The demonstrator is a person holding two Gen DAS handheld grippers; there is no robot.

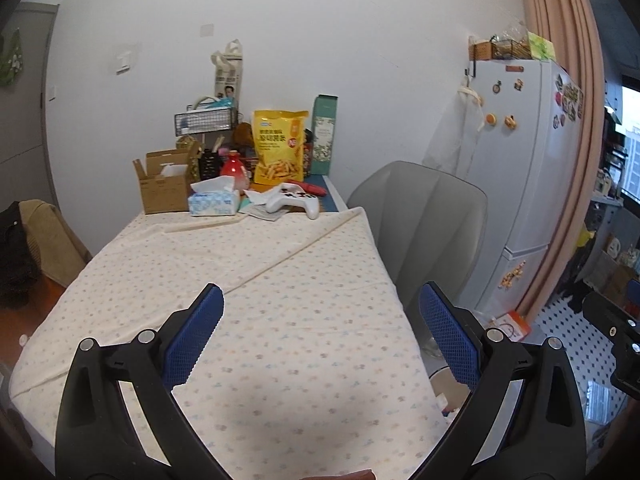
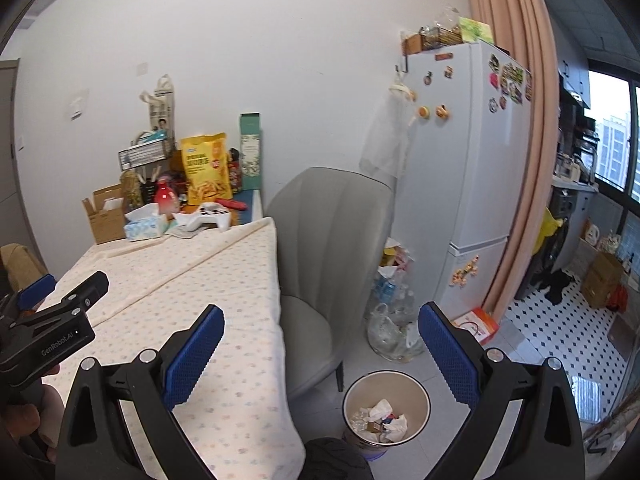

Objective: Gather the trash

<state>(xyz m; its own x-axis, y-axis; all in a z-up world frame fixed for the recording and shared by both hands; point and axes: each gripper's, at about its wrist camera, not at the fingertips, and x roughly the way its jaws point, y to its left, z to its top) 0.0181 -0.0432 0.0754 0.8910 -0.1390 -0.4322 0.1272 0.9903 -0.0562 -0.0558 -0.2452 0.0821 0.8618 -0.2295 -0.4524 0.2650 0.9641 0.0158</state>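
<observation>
Beside the table (image 2: 224, 280), on the tiled floor near its front corner, a round trash bin (image 2: 386, 384) is standing open, and crumpled white paper and small scraps (image 2: 382, 414) are lying inside it. The right gripper (image 2: 320, 360) is hovering above that bin with its blue-padded fingers (image 2: 192, 356) spread wide and nothing between them. Over the table's near end, the left gripper (image 1: 320, 336) is hanging with its fingers (image 1: 194, 336) just as wide apart, also empty; in the right wrist view its black body (image 2: 52, 328) is showing at the table's left edge. A dotted cream cloth (image 1: 256, 320) is covering most of the table, and that part of it is lying bare.

At the table's far end, against the wall, things are crowding together: a yellow snack bag (image 1: 280, 146) standing upright, a tall green box (image 1: 325, 134) just beside it, a white game controller (image 1: 294, 200) in front of the bag, a tissue box (image 1: 214, 200) near the controller, and an open cardboard box (image 1: 164, 180) touching the tissue box's far side. A grey chair (image 2: 332, 248) is sitting along the table's right side, between it and a white fridge (image 2: 460, 160). A clear plastic bag of bottles (image 2: 390, 320) is slumping on the floor behind the chair, near the fridge.
</observation>
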